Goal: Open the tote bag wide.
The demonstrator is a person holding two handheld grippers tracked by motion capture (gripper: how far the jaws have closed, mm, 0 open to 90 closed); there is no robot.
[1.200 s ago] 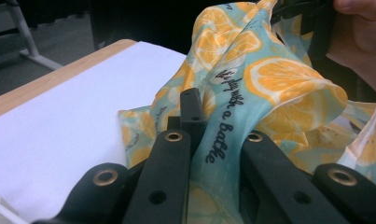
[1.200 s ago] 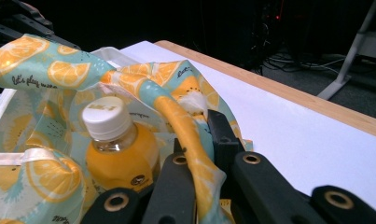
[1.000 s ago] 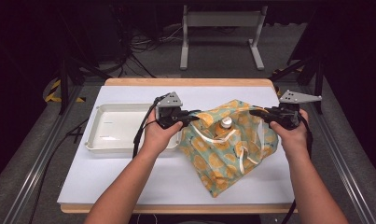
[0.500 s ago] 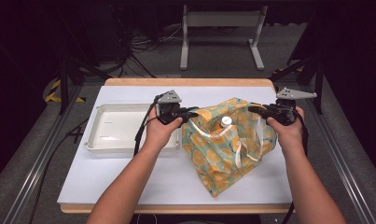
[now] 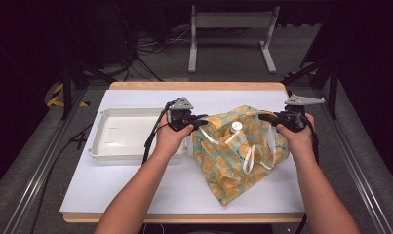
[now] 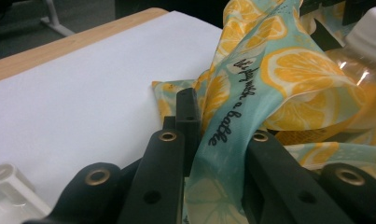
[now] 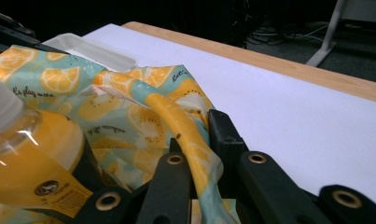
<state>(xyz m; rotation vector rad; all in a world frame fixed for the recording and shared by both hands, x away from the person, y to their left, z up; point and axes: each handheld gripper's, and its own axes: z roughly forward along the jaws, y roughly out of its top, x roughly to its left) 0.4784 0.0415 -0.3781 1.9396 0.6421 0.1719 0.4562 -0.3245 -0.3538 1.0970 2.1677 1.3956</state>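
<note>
A teal cloth bag [image 5: 233, 161] printed with lemon slices lies on the white table, its mouth stretched between my two grippers. Inside it stands a bottle of orange drink [image 7: 31, 154] with a white cap [image 5: 236, 126]. My left gripper [image 5: 203, 120] is shut on the bag's left rim, and the printed fabric [image 6: 288, 70] runs between its jaws [image 6: 220, 137]. My right gripper [image 5: 265, 117] is shut on the right rim, where a rolled fold of cloth [image 7: 129, 107] passes between its jaws [image 7: 204, 140]. The bottle [image 6: 363, 56] shows just beyond the held cloth.
A white rectangular tray [image 5: 111, 152] sits on the table left of the bag, close to my left hand, and its corner [image 7: 97, 51] shows behind the bag. The table's wooden far edge [image 5: 199, 86] borders a dark floor with cables and a metal stand.
Both hands have sunk a little with the bag's rim still held. The bag has settled lower on the table, its mouth still stretched around the bottle.
</note>
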